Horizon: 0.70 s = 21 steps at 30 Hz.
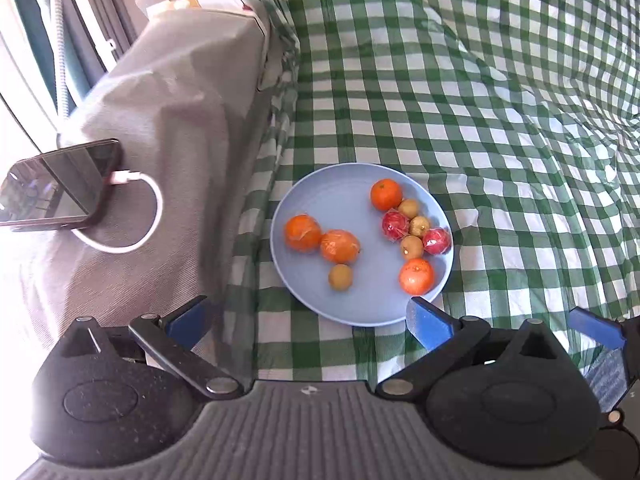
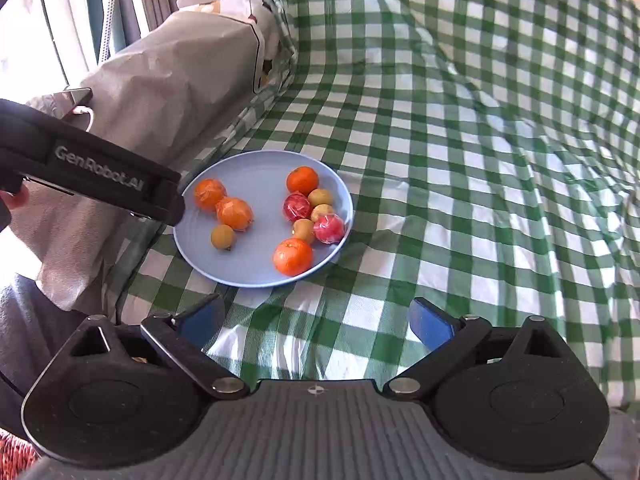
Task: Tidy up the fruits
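Observation:
A light blue plate [image 1: 344, 200] lies on the green checked cloth and also shows in the right wrist view [image 2: 260, 176]. On it are several oranges [image 1: 302, 232] [image 2: 293, 256], two red wrapped fruits [image 1: 395, 224] [image 2: 297, 206] and several small tan fruits [image 1: 340, 277] [image 2: 223, 237]. My left gripper [image 1: 306, 314] is open and empty, just short of the plate's near rim. My right gripper [image 2: 316, 318] is open and empty, a little short of the plate. The left gripper's black body [image 2: 100, 176] reaches in over the plate's left rim in the right wrist view.
A grey cloth-covered block [image 1: 172, 112] stands left of the plate, with a phone [image 1: 60, 188] and white cable [image 1: 140, 208] on it. The green checked cloth [image 1: 500, 120] stretches, wrinkled, to the right and behind. A window and curtains are at the far left.

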Each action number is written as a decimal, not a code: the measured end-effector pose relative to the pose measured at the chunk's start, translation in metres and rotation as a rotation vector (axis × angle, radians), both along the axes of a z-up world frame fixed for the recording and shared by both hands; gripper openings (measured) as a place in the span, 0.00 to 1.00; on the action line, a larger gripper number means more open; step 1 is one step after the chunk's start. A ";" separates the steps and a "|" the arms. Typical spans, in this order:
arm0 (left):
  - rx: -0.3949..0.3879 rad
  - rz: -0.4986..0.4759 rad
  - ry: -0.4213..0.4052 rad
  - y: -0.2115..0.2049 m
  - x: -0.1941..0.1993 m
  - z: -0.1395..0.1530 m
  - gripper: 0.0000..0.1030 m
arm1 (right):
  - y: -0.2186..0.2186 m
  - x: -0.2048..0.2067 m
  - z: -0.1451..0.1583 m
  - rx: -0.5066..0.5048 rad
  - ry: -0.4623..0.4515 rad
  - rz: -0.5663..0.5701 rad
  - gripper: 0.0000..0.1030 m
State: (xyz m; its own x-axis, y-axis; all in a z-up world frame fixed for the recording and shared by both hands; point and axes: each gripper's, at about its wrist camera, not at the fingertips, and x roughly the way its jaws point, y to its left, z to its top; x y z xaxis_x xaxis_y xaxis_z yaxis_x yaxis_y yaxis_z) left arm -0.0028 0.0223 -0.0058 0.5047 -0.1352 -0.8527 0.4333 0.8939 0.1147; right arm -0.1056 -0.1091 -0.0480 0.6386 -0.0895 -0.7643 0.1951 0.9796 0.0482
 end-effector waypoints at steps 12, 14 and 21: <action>0.007 0.006 -0.040 0.017 -0.029 0.014 1.00 | 0.012 -0.026 0.023 -0.039 -0.075 -0.015 0.98; 0.009 0.001 -0.044 0.017 -0.031 0.014 1.00 | 0.013 -0.027 0.025 -0.043 -0.079 -0.015 0.98; 0.009 -0.005 -0.051 0.017 -0.032 0.016 1.00 | 0.015 -0.030 0.029 -0.048 -0.095 -0.019 0.98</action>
State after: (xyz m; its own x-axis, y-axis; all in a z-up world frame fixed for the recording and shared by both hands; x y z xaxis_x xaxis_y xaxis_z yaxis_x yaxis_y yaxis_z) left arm -0.0352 0.0392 0.0098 0.5466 -0.1302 -0.8272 0.4313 0.8905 0.1448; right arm -0.1357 -0.0942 -0.0186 0.7062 -0.1370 -0.6946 0.2103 0.9774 0.0210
